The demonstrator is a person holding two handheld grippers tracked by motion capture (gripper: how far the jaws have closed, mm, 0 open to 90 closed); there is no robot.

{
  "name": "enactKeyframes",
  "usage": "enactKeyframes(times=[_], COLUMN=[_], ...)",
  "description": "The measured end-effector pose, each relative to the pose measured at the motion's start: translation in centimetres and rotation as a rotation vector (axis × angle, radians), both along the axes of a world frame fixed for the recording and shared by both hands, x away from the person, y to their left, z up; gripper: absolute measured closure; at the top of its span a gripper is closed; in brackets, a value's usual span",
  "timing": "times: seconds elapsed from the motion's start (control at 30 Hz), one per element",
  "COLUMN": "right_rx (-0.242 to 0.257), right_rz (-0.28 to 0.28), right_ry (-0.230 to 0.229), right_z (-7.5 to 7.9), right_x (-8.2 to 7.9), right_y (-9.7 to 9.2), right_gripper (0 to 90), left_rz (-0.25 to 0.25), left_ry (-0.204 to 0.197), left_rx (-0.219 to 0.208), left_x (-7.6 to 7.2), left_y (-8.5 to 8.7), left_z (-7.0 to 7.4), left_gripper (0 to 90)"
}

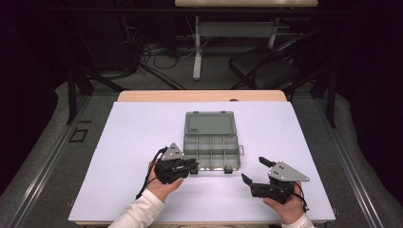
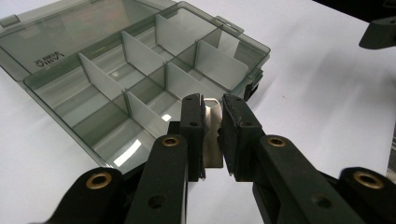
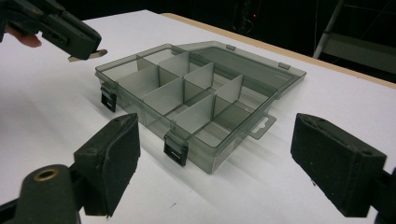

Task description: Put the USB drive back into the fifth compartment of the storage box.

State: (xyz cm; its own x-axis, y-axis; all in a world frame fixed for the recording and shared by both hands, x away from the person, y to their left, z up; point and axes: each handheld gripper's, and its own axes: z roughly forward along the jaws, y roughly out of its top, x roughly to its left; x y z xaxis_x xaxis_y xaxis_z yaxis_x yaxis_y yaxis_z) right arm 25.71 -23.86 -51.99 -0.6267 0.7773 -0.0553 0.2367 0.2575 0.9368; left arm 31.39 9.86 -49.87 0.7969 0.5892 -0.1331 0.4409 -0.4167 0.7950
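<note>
Left gripper view showed our left tongs [image 2: 212,109] clenched on a thin grey divider plate [image 2: 212,140] at the organizer box's [image 1: 211,142] seven o'clock corner, our right tongs [image 1: 253,172] released at four o'clock, so we feared it slipping or jamming askew.

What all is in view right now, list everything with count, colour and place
organiser box: one, smoky grey clear plastic, lid open, mid-table, compartments look empty
divider piece: one, pale grey flat plate, clamped in the left gripper at the box's near edge
box latches: two, black, on the box's front wall
table: one, white top with a wooden far edge
chair: one, black, behind the table
left gripper: one, black, fingers shut on the divider piece
right gripper: one, black, fingers open, right of the box
</note>
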Motion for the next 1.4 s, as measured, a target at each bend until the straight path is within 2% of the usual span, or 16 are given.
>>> enactKeyframes(times=[0.27, 0.6, 0.77, 1.07, 1.4], right_rx=[-0.004, -0.005, -0.005, -0.005, -0.005], right_rz=[0.002, 0.004, 0.005, 0.004, 0.007], right_ry=[0.001, 0.002, 0.003, 0.004, 0.004], right_z=[0.0, 0.0, -0.1, 0.0, -0.1], right_x=[0.0, 0.0, 0.0, 0.0, 0.0], right_y=[0.0, 0.1, 0.1, 0.0, 0.0], right_gripper=[15.5, 16.0, 16.0, 16.1, 16.1], left_rz=[0.012, 0.035, 0.047, 0.068, 0.086], left_ry=[0.002, 0.009, 0.016, 0.029, 0.05], left_rx=[0.018, 0.014, 0.024, 0.073, 0.104], left_x=[1.0, 2.3, 2.9, 4.3, 5.2], left_y=[0.0, -0.1, -0.3, -0.6, -0.6], left_z=[1.2, 1.5, 1.3, 0.2, -0.6], left_gripper=[79.1, 79.1, 79.1, 79.1, 79.1])
